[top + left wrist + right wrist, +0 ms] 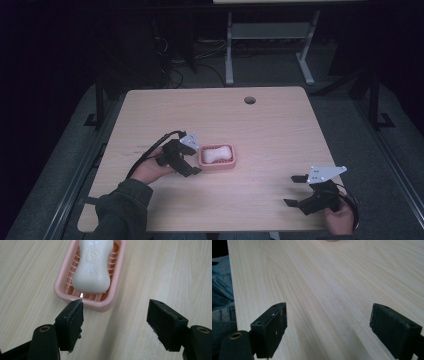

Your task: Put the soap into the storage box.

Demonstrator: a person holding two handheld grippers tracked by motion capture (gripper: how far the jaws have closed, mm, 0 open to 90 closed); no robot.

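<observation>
We read the work as handling the white soap bar (pixel 93 267) and its pink soap dish (pixel 113 293). The soap already lies in the dish, lengthwise, resting on the ribbed floor, embossed lettering up. The dish sits flat on the wooden table (pixel 270 135), left of middle in the high view.

Progress, as we judge it: the soap looks placed, so the main step seems done. What is left is probably just clearing the hand away, or else moving the dish; we cannot tell which.

The left gripper (pixel 115 320) is released, jaws spread wide, nothing between the pads. In the left gripper view the dish is just ahead of the jaws and off to the left side: its near rim is right at the tip of the left jaw, possibly touching, too close to call. The right jaw is over bare table, well clear of the dish. The soap itself is beyond the jaw tips, not between them.

The right gripper (pixel 299 190) rests near the front right of the table, well apart from the dish, also released, jaws wide over bare wood, holding nothing.
</observation>
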